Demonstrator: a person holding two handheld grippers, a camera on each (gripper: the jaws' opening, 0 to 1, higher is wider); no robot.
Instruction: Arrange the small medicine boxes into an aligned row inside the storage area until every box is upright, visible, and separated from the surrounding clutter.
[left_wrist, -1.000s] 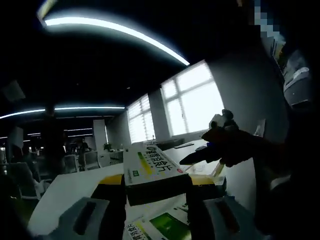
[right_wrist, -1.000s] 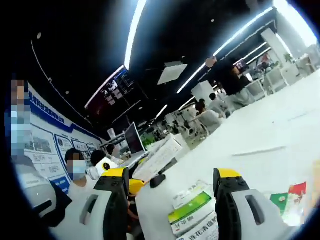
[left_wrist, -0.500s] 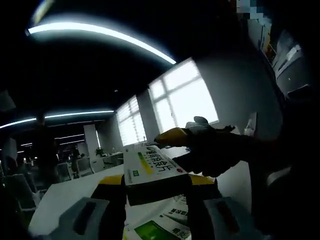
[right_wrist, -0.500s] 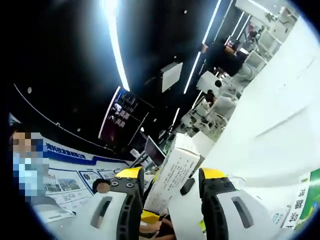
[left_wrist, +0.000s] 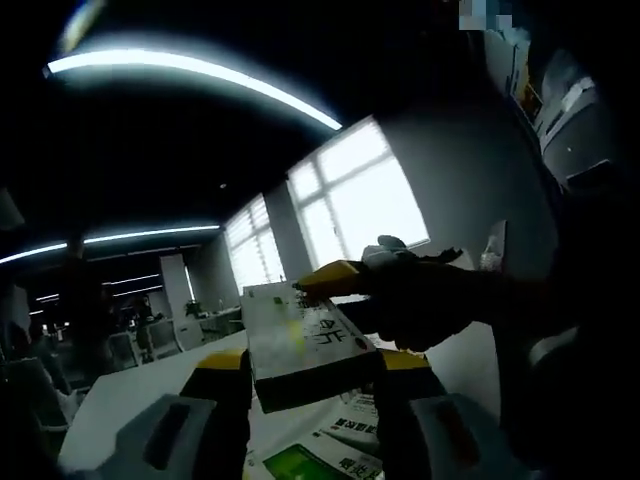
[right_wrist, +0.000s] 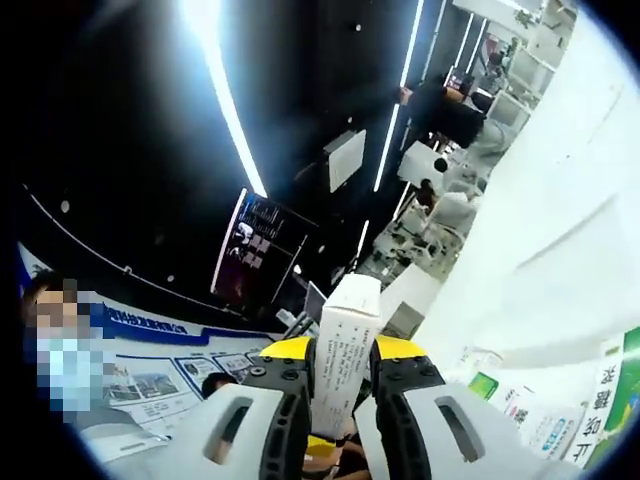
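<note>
The medicine box (left_wrist: 300, 345) is held lengthwise between the jaws of the left gripper (left_wrist: 312, 375) above the bench (left_wrist: 130, 385), its far end clamped from the right by the right gripper (right_wrist: 345, 362).

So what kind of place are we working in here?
Probably a large open-plan office or lab: long ceiling light strips, big bright windows, white tables with people seated at them, and a wall of information posters.
</note>
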